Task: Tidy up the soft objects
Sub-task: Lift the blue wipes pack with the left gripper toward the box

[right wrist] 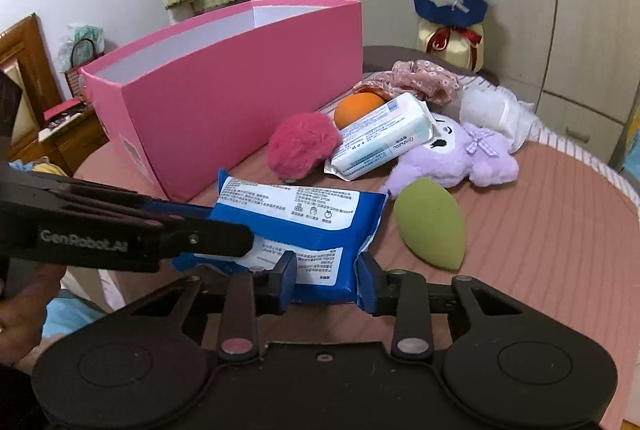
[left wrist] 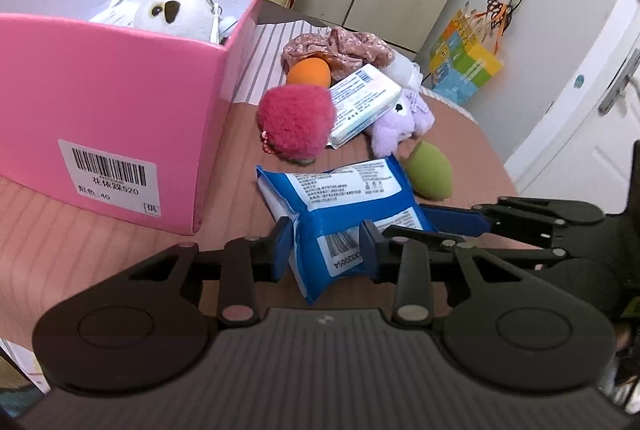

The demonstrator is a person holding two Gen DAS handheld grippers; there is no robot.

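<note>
Blue foil crinkles between both of your grippers: the blue wet-wipe pack (left wrist: 340, 208) is pinched at its near corner by your left gripper (left wrist: 325, 250), whose blue pads press into it from either side, and your right gripper (right wrist: 326, 280) is clamped on the pack's (right wrist: 296, 226) near edge in the same way. In the right wrist view your left gripper reaches in from the left side and bites the pack's left end; in the left wrist view your right gripper comes in from the right against the pack's right edge. The pack sits just above the pink ribbed bench (left wrist: 80, 238) surface. Directly beyond your right gripper, slightly to its right, lies the green makeup sponge (right wrist: 430, 226), just beside the pack. Further ahead you have the red fluffy pompom (right wrist: 300, 146), the white wet-wipe pack (right wrist: 380, 138) leaning over it, the orange makeup sponge (right wrist: 354, 110) behind those, the purple plush toy (right wrist: 464, 154), and the floral scrunchie (right wrist: 424, 78) farthest out. The pink box (left wrist: 116, 98) stands ahead and to the left of your left gripper, open at the top, with a white plush toy (left wrist: 176, 14) already inside it.
</note>
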